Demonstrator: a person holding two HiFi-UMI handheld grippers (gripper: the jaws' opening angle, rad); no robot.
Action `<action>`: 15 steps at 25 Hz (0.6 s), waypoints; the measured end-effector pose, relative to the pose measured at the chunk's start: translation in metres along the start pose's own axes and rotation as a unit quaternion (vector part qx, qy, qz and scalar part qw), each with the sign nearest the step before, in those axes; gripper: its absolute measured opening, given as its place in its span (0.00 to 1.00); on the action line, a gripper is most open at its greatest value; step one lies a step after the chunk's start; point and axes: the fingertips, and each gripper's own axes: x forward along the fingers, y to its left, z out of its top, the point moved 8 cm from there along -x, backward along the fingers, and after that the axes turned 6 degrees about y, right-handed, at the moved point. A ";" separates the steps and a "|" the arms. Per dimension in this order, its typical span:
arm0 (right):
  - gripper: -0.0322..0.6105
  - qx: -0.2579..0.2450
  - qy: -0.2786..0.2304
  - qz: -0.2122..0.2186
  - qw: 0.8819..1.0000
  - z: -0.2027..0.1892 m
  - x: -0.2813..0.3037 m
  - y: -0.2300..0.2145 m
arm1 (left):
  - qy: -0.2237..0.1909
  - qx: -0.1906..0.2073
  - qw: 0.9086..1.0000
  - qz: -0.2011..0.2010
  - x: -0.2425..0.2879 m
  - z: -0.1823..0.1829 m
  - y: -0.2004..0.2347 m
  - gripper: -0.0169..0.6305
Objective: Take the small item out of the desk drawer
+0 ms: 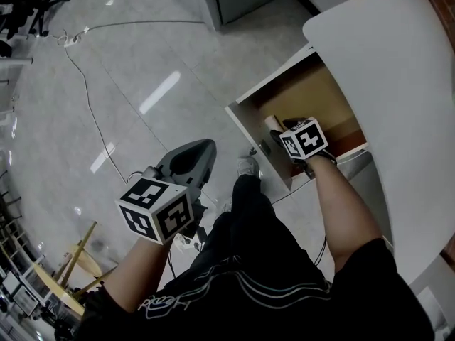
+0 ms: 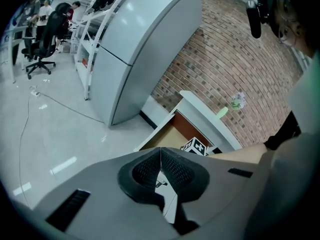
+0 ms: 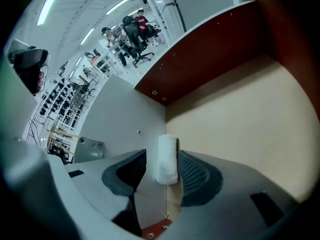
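The fingers (image 3: 200, 176) of my right gripper (image 3: 162, 154) stand released, the small white roll (image 3: 167, 166) between them in the drawer (image 3: 240, 119) corner; my left gripper (image 2: 160, 154) is clenched, empty.

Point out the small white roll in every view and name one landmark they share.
Head view: the white roll lies in the drawer, just left of the marker cube.
Left gripper view: not visible; only the drawer's mouth shows, centre.
Right gripper view: lower centre, between the open tongs of the right gripper.
Shared landmark: the drawer's tan floor.
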 end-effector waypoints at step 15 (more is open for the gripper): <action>0.26 -0.016 0.043 0.006 0.999 0.001 0.038 -0.012 | 0.008 -0.031 0.999 0.010 0.023 -0.016 0.017 0.06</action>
